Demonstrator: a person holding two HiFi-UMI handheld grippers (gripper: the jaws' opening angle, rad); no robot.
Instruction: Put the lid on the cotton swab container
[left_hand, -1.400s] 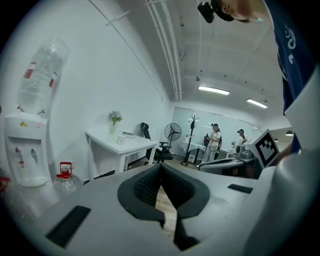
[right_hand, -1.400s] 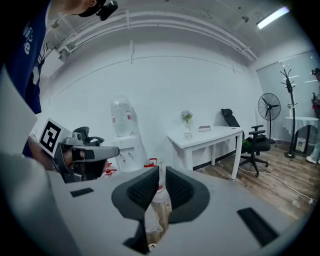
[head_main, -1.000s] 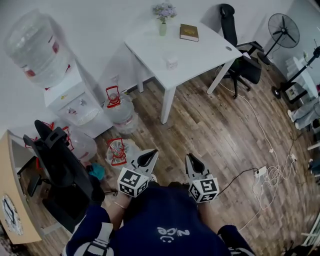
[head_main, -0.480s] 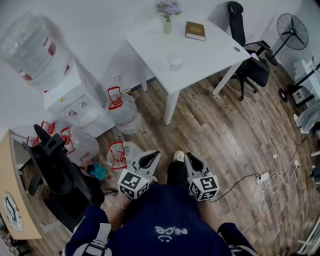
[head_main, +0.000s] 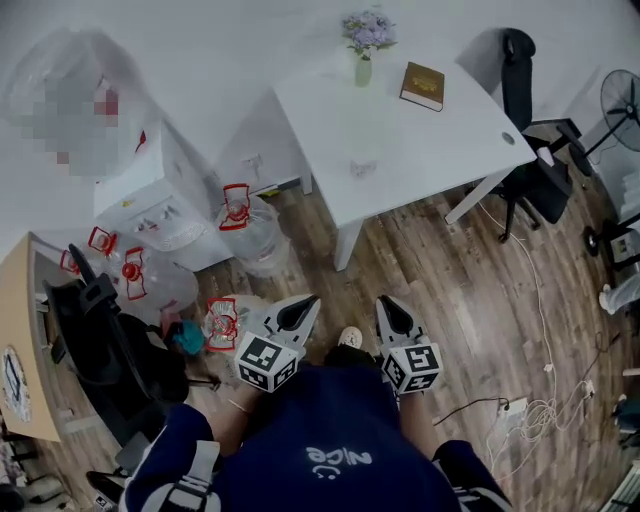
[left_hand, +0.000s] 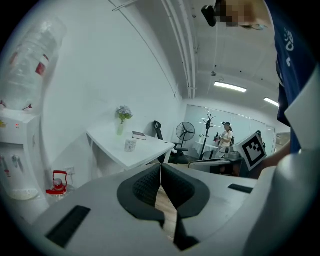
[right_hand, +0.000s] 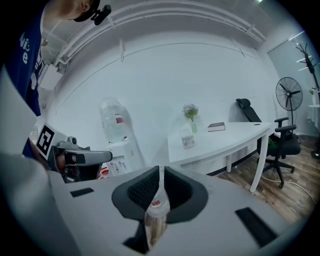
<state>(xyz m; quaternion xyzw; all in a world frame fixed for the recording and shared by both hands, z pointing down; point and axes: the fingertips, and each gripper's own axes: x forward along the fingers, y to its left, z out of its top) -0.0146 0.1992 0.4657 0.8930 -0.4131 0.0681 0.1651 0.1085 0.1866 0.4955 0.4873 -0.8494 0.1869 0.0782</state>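
Observation:
The cotton swab container (head_main: 362, 167) is a small clear tub near the middle of the white table (head_main: 440, 140). It also shows in the left gripper view (left_hand: 130, 145) and in the right gripper view (right_hand: 187, 141). Whether a lid sits on it is too small to tell. My left gripper (head_main: 306, 302) and right gripper (head_main: 384, 304) are held side by side low in front of me, far short of the table. Both point toward the table. The left gripper (left_hand: 160, 167) is shut and empty, and the right gripper (right_hand: 160, 172) looks the same.
A vase of flowers (head_main: 363, 50) and a book (head_main: 422, 85) share the table. A water dispenser (head_main: 150, 190) and several water jugs (head_main: 250, 225) stand left of my path. A black chair (head_main: 110, 340) is at my left, an office chair (head_main: 530, 120) beyond the table, cables (head_main: 515, 408) on the floor right.
The table and dispenser have drawn nearer and shifted right in the head view. Both grippers have been carried forward with me. Their jaws look unchanged.

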